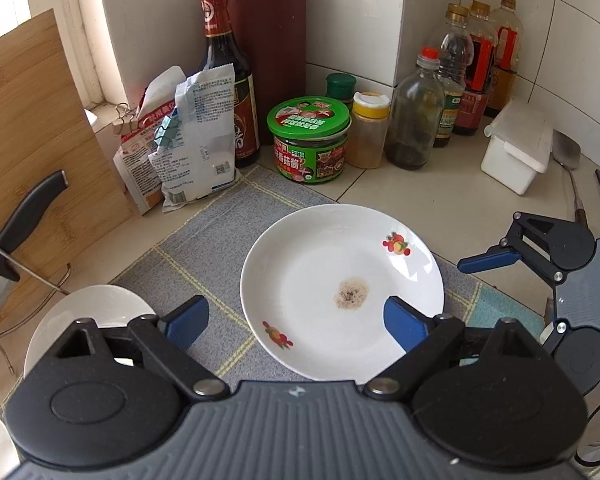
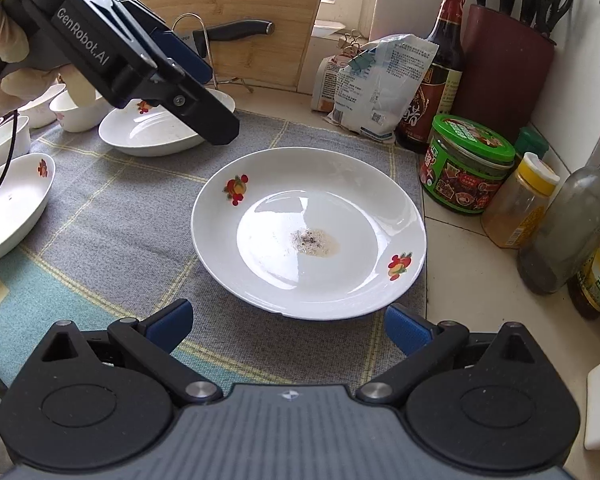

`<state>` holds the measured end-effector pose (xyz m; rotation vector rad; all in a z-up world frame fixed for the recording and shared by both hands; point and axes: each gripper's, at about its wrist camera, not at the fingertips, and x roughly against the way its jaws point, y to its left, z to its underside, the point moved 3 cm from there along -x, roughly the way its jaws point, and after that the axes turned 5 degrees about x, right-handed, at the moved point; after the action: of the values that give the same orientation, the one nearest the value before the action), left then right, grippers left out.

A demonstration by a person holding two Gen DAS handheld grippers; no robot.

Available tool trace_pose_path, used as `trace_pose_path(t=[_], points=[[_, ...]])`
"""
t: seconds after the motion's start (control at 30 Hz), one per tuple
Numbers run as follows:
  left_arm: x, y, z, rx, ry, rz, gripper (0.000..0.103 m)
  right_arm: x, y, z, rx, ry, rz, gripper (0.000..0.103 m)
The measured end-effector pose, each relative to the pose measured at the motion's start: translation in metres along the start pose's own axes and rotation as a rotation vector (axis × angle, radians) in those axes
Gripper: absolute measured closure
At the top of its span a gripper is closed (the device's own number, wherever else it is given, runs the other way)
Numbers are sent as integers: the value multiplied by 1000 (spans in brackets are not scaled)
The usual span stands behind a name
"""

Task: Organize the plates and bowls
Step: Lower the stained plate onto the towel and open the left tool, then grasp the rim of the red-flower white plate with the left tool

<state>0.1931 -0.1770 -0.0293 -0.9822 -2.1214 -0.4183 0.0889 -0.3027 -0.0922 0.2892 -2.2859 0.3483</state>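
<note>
Soiled plate (image 2: 308, 232) on the checked mat (image 2: 112, 216), both tools (image 1: 296, 324) (image 2: 288, 326) wide apart, empty.

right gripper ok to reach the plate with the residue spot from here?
Probably yes. The right gripper is open and empty, and the plate lies just ahead of it on the mat, near rim unobstructed. The left gripper hovers beyond.

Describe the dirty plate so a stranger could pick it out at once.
Start at the grey checked cloth on the counter. The plate lies flat near its right edge, beside the green-lidded jar. Unlike the other white dishes to the left, it has a brown speckled smear in its middle.
</note>
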Motion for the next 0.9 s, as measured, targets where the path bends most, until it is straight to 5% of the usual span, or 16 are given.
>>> trace_pose_path(t=[0.23, 0.37, 0.9], points=[[26, -18, 31, 56, -32, -78, 9, 8, 20, -4, -34, -40, -45, 0], [34, -18, 43, 145, -37, -53, 9, 11, 33, -5, -33, -42, -69, 0], [87, 32, 109, 177, -48, -25, 9, 19, 115, -29, 6, 22, -10, 0]])
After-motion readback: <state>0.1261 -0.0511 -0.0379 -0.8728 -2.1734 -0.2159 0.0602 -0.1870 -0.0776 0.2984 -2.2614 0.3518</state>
